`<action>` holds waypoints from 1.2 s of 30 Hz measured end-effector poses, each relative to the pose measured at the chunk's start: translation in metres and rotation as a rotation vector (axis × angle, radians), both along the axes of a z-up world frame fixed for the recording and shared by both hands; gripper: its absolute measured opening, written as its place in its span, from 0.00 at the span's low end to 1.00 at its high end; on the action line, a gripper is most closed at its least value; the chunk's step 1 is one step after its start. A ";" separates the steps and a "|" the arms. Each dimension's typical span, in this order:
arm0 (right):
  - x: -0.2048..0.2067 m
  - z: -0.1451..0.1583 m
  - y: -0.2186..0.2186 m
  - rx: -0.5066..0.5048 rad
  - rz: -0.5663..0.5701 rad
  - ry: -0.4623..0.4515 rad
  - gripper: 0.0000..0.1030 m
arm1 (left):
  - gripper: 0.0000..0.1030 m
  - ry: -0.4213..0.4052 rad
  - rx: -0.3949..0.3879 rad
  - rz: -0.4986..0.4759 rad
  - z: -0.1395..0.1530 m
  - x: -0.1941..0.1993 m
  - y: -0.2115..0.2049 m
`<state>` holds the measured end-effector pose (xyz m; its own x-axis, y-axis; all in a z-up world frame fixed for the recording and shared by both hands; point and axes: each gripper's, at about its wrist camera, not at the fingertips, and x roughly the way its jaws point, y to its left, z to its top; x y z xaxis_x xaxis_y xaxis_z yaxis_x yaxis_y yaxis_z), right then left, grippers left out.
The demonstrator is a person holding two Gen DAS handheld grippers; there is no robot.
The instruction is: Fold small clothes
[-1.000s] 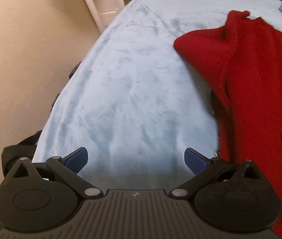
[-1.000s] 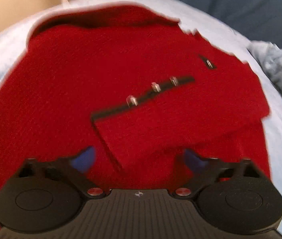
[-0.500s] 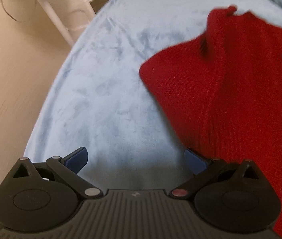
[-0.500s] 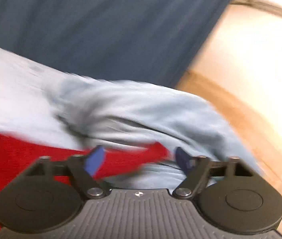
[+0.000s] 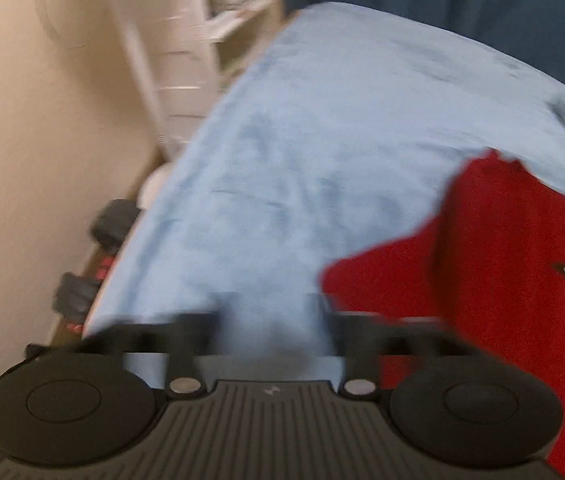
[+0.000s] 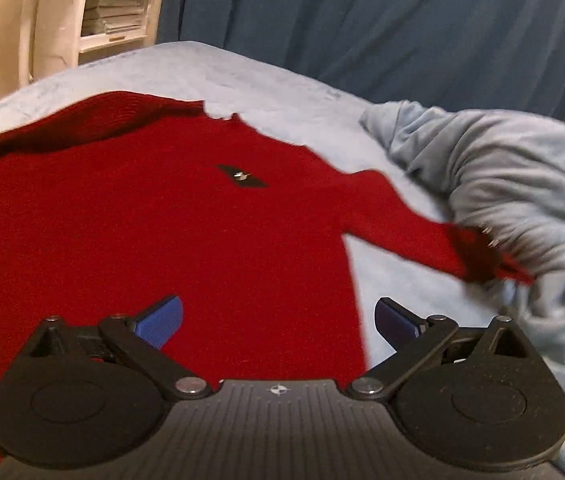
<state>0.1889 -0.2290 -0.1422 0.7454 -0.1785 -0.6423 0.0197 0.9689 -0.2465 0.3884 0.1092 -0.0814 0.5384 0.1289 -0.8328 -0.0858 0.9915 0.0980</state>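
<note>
Trouble for red sweater (image 6: 142, 220): may fold crooked on the bed (image 6: 282, 92), sleeve (image 6: 402, 224) lying over the blue heap (image 6: 502, 168), right claw (image 6: 278, 306) opening and empty, left claw (image 5: 266, 312) apart, empty too.

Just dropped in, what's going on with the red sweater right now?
A person with a gripper in each hand is folding a red sweater on a light blue blanket. The right gripper hangs over the sweater's edge, jaws opening wide with nothing pinched. One sleeve trails out toward a crumpled blue cloth. The left gripper is blurred over the blanket beside the sweater, gripping nothing. No tidy fold yet.
</note>
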 end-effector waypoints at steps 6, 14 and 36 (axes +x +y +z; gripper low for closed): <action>-0.007 0.001 0.010 0.041 -0.029 0.003 0.98 | 0.91 0.083 -0.023 -0.188 -0.051 -0.025 -0.070; -0.038 -0.015 0.007 0.001 -0.024 0.021 0.98 | 0.08 -0.011 0.090 -0.057 -0.016 0.024 -0.020; -0.109 -0.049 -0.090 0.188 -0.357 0.124 0.99 | 0.96 0.178 0.061 -0.109 -0.079 -0.062 -0.036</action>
<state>0.0801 -0.3190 -0.1913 0.5735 -0.2823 -0.7690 0.3434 0.9351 -0.0872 0.3267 0.0736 -0.1604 0.3975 0.1310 -0.9082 0.0459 0.9857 0.1623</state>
